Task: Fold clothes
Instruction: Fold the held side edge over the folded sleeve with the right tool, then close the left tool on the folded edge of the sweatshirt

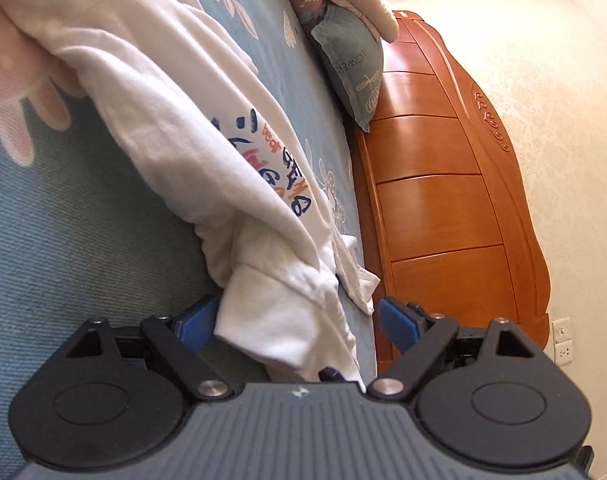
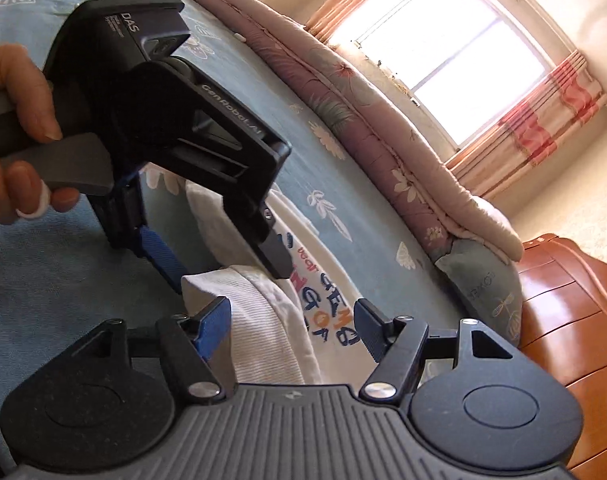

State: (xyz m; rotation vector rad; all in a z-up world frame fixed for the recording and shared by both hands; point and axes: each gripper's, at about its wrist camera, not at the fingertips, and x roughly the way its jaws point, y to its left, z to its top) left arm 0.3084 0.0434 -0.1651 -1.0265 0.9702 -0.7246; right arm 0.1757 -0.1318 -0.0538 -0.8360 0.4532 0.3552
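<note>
White cotton shirt with coloured lettering (image 1: 183,120) is lying bunched and unfolded on blue patterned bed cover (image 1: 63,220). Left tongs (image 1: 299,320) and right tongs (image 2: 291,320) are both gaping wide around its fabric, gripping nothing. Folding mostly remaining.
</note>
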